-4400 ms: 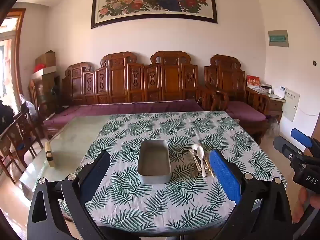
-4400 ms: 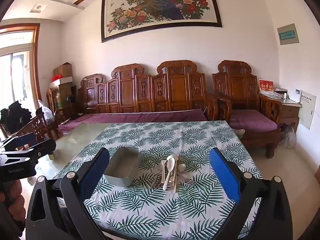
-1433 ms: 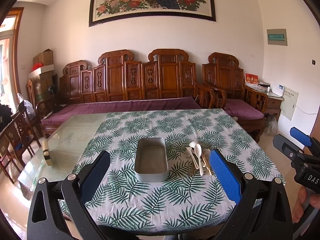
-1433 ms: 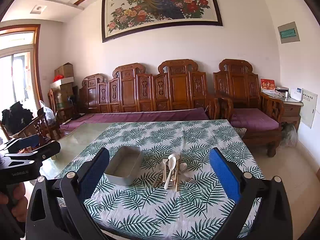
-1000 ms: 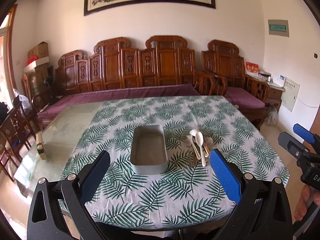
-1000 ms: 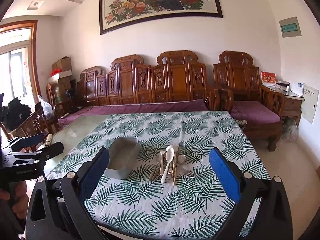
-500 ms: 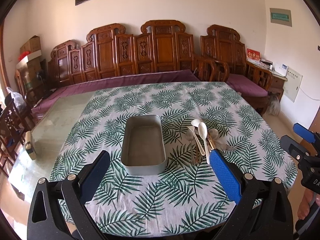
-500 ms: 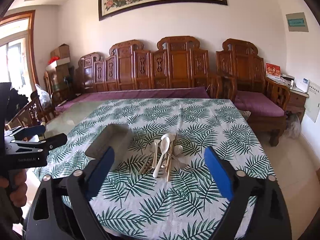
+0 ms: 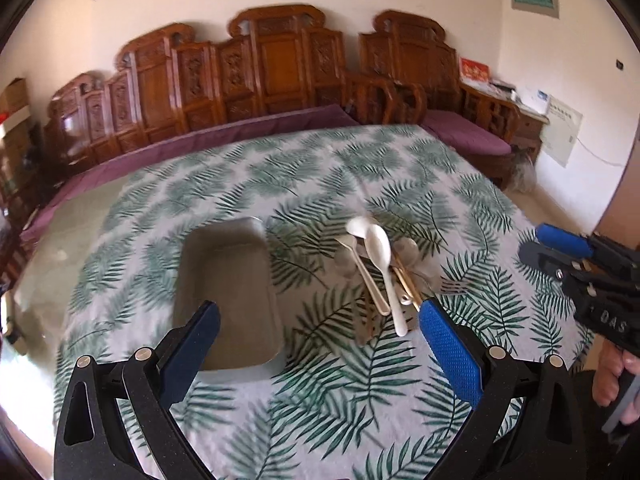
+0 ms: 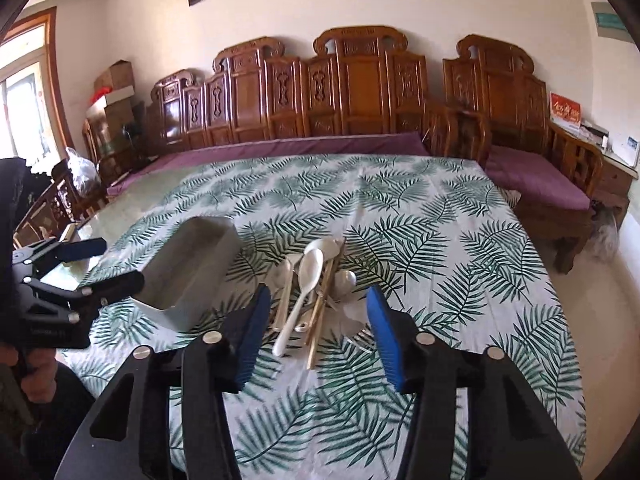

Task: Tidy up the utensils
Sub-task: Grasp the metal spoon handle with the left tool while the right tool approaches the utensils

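An empty grey rectangular tray sits on the leaf-print tablecloth; it also shows in the right wrist view. To its right lies a pile of utensils: white spoons, wooden chopsticks and metal pieces. The pile shows in the right wrist view too. My left gripper is open and empty, above the table's near edge, between tray and pile. My right gripper is open and empty, its jaws narrower, just short of the near ends of the utensils.
A carved wooden bench with purple cushions runs behind the table. A wooden armchair stands at the right. Bare glass tabletop shows left of the cloth. Chairs and boxes stand at the far left.
Both grippers have moved forward and down toward the table. The right gripper's jaws have narrowed and now sit close to the utensil pile.
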### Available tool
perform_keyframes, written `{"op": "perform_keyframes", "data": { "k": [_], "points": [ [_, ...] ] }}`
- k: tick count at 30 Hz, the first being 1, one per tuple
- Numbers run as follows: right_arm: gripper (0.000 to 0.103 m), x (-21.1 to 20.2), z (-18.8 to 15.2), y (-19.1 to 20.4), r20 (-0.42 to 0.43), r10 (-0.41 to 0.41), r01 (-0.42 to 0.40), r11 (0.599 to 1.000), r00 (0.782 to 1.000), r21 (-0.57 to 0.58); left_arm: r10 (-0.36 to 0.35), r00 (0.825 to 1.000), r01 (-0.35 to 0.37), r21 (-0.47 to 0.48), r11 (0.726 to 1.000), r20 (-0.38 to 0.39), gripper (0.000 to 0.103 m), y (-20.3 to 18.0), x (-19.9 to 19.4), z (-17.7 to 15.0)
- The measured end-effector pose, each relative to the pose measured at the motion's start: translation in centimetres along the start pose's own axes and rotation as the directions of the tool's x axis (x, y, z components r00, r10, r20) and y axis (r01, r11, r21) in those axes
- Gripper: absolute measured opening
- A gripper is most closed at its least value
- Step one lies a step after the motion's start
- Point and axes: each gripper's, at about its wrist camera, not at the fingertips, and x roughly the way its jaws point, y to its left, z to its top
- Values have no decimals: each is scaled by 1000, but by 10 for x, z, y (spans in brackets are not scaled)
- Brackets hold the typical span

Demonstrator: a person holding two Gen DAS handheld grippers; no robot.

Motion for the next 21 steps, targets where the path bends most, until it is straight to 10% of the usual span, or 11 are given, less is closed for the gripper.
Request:
{"op": "perform_keyframes", "data": {
  "k": [4, 21],
  "points": [
    [48, 31, 7, -22, -32, -3, 4, 1000, 999, 28, -25, 999, 26, 24, 999, -38, 95, -9, 31, 0],
    [46, 113, -1, -44, -119, 67, -62, 997, 991, 50, -100, 971, 103, 0, 995, -219, 30, -19, 146, -2]
  ]
}}
